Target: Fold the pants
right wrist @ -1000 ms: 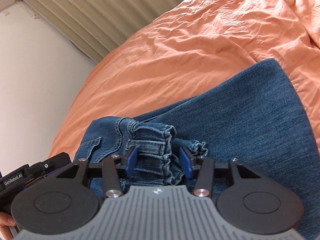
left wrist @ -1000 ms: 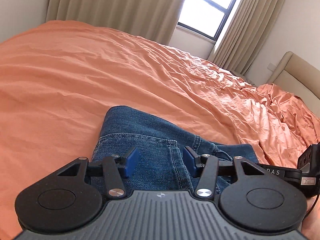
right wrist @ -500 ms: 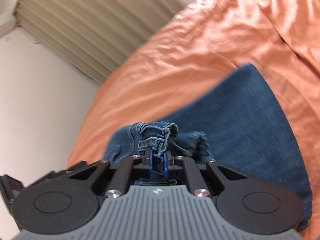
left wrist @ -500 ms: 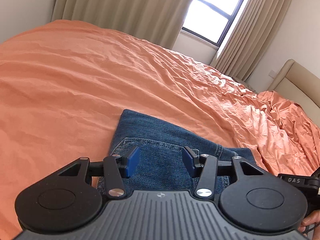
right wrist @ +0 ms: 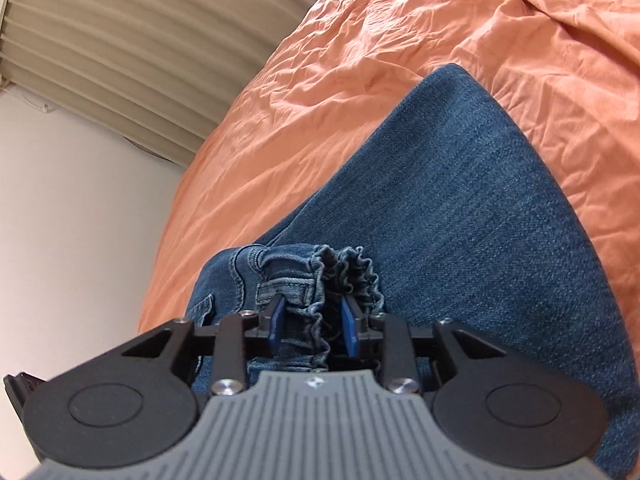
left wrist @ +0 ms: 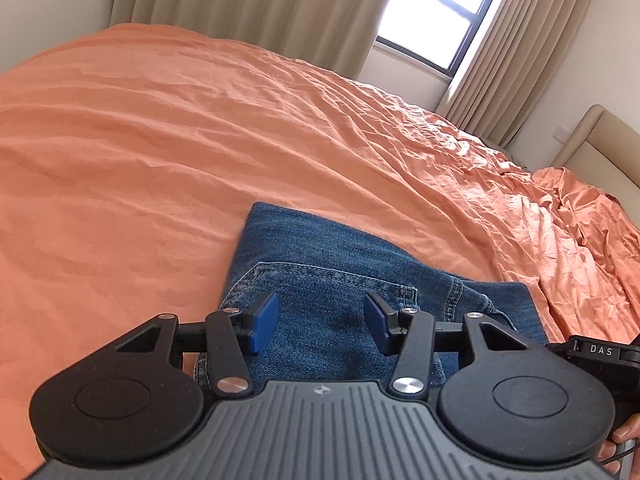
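Blue denim pants (left wrist: 332,276) lie folded on the orange bedsheet (left wrist: 160,140). My left gripper (left wrist: 320,322) is open just above the back pocket, holding nothing. In the right wrist view the pants (right wrist: 480,200) stretch away to a folded edge. My right gripper (right wrist: 312,322) has its jaws partly apart around the bunched elastic waistband (right wrist: 320,276), with denim between the blue pads; the grip looks loose.
Beige curtains (left wrist: 248,4) and a bright window (left wrist: 436,16) stand behind the bed. A padded headboard (left wrist: 600,148) is at the right, with rumpled sheet (left wrist: 580,208) before it. The other gripper's body (left wrist: 600,354) shows at the right edge. A white wall (right wrist: 80,200) lies to the left.
My right gripper closed on the waistband half a second ago and has since opened partway. My left gripper stayed open and moved forward over the pants.
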